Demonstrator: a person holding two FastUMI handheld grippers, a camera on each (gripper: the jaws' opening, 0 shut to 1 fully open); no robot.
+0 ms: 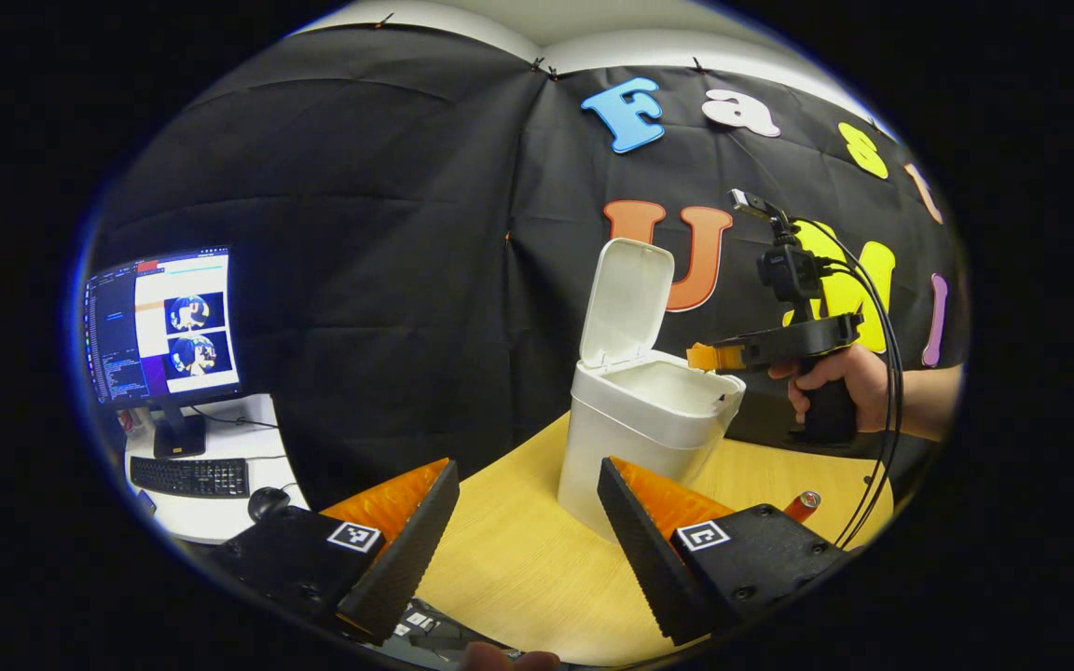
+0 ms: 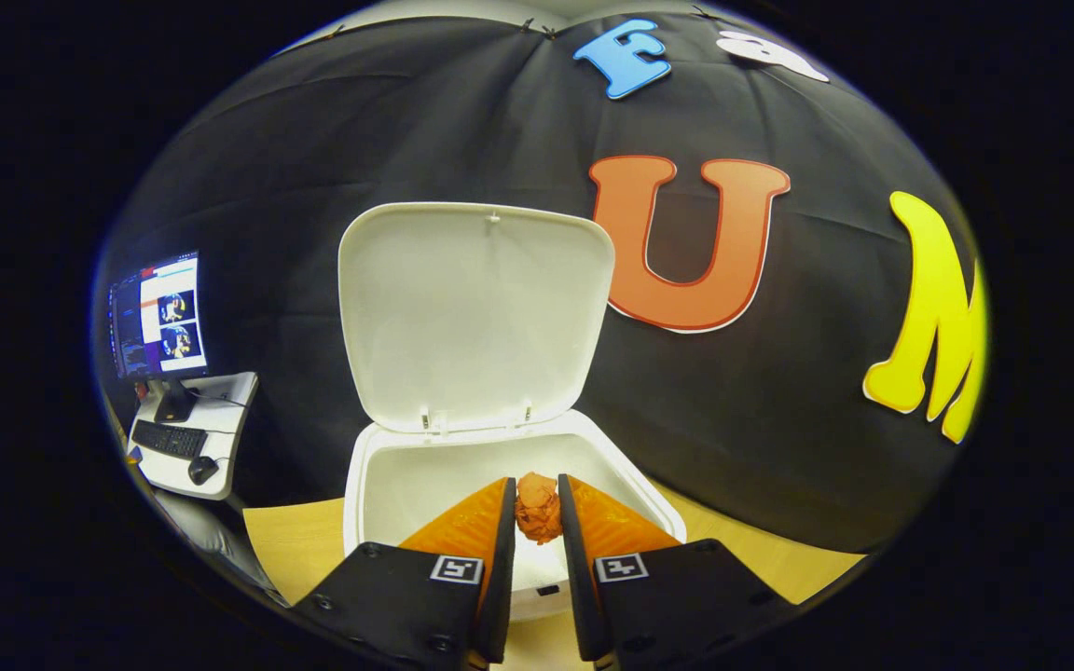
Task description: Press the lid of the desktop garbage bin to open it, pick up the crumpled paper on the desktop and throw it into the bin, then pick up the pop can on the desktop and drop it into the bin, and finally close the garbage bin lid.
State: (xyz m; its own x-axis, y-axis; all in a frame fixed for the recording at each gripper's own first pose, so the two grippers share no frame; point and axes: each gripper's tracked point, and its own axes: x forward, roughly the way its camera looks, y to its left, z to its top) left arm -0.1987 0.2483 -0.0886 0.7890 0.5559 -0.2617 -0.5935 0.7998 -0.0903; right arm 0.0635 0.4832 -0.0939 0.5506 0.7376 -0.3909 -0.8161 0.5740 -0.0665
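The left gripper point(image 1: 528, 522) has two wedge-shaped fingers with ridged inner faces, each on a black block studded with screws and bearing a small square black-and-white marker. The right gripper point(image 1: 700, 356), seen far right in the left gripper view, has a black pistol-grip body topped by a small camera on a post, with black cables looping down. A bare hand point(image 1: 840, 377) wraps its handle.

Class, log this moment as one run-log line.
lid: up | right gripper: shut on paper, over bin | left gripper: open, empty | can: on table
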